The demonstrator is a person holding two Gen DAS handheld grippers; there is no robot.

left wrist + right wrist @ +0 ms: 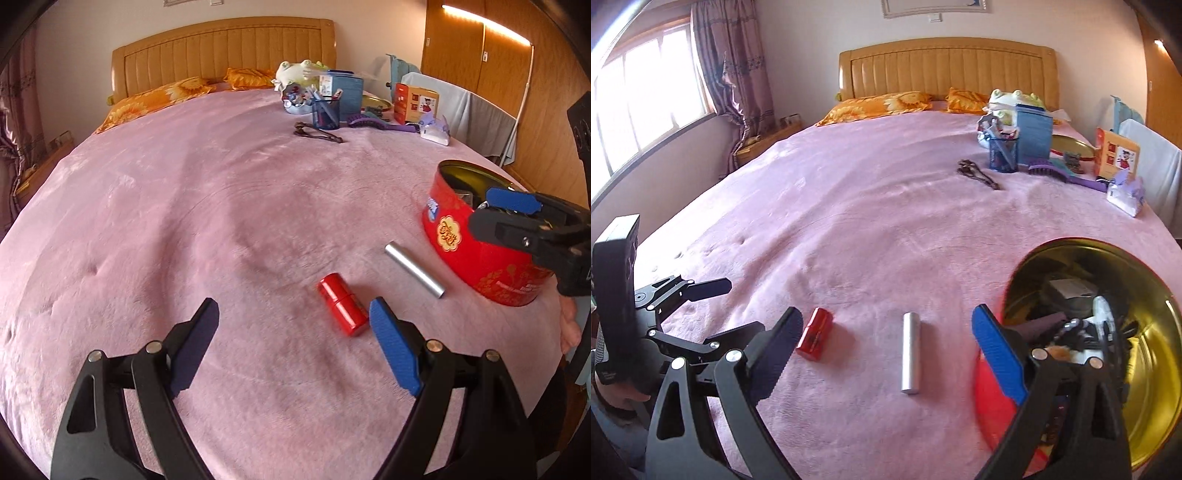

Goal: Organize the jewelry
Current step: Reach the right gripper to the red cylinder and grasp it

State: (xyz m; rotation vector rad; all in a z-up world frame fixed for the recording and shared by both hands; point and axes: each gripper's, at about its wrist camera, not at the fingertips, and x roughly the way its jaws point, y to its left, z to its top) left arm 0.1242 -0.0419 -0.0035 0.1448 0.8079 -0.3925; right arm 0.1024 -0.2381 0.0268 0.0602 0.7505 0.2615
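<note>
Both grippers' jaws gape wide, the left gripper [295, 325] over open blanket [184, 221], the right gripper [886, 332] beside the tin's rim [1089, 243].

Two tools are in view, the left tool [295, 321] and the right tool [886, 332]. On the one bed [184, 221] lie one red cylindrical case [342, 309], one silver metal tube [413, 269] and one red round tin [476, 254]. Farther back there are one dark beaded string [317, 133], one blue mesh pen cup [325, 113], one purple hairbrush [380, 123], one green-and-white plush toy [299, 70] and two orange flowered pillows [159, 96].
</note>
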